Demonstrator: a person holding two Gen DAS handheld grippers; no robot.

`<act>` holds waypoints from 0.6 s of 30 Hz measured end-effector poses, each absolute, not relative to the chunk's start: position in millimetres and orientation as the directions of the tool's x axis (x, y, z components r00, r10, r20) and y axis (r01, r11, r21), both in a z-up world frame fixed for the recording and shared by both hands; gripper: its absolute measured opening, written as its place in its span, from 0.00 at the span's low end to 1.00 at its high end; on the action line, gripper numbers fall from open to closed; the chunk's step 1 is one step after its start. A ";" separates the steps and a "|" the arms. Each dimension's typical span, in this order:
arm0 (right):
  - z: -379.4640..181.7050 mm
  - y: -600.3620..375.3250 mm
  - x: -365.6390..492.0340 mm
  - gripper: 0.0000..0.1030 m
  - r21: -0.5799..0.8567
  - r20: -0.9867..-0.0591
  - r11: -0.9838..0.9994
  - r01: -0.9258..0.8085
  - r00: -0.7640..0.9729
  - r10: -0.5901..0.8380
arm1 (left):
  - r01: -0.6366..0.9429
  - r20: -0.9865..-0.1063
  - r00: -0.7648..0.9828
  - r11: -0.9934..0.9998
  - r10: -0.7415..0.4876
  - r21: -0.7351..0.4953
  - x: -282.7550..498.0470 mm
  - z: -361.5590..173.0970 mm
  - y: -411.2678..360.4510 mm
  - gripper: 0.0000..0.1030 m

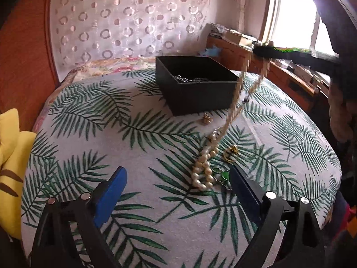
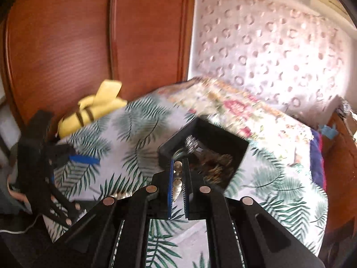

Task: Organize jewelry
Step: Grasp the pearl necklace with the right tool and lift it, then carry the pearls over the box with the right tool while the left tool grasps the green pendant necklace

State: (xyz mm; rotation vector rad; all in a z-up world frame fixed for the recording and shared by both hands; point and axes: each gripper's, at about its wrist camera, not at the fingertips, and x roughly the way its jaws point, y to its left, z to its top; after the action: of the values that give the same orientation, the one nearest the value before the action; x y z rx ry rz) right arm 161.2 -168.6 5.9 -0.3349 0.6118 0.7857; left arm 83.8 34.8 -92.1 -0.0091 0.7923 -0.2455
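The pearl necklace [image 1: 206, 167] lies partly piled on the bed [image 1: 138, 147], and from the pile its strand rises, blurred, to the right gripper [image 1: 263, 51], whose jaws pinch it; in the right wrist view, pearls sit between the pressed-together pads [image 2: 171, 178]. Just beside the pile are a gold ring [image 1: 231, 153] and a green-stoned piece [image 1: 223, 175], and a small gold piece [image 1: 206, 118] lies near the box [image 1: 196, 84]. The black box stands open on the bed beyond them, with jewelry already inside. The left gripper [image 1: 178, 185] hangs low over the bed, jaws spread wide around nothing, its right finger [image 1: 243, 185] just beside the pile. A yellow cushion [image 1: 11, 156] lies at the bed's left edge.
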 end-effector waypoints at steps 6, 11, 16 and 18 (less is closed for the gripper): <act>39.5 -194.0 161.1 0.08 -0.056 -0.546 0.712 -0.700 0.619 0.565 | 0.241 -0.711 0.659 0.964 -0.246 -0.111 81.2 -93.9 27.1 0.86; 58.7 -213.0 158.9 0.08 -0.044 -0.493 0.737 -0.674 0.656 0.571 | 0.259 -0.716 0.650 0.960 -0.254 -0.106 81.0 -93.8 17.4 0.86; 65.6 -228.7 158.6 0.08 -0.038 -0.473 0.757 -0.653 0.679 0.562 | 0.294 -0.720 0.640 0.951 -0.270 -0.095 82.9 -93.8 4.2 0.77; 63.8 -235.0 160.4 0.08 -0.035 -0.475 0.765 -0.643 0.684 0.553 | 0.304 -0.725 0.632 0.948 -0.272 -0.090 86.6 -94.6 -1.7 0.65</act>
State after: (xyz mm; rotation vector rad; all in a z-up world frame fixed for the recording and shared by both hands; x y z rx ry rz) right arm 160.4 -235.0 63.8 -0.2058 0.4627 0.6755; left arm 86.6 -1.7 -94.6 0.0419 0.8225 -0.3296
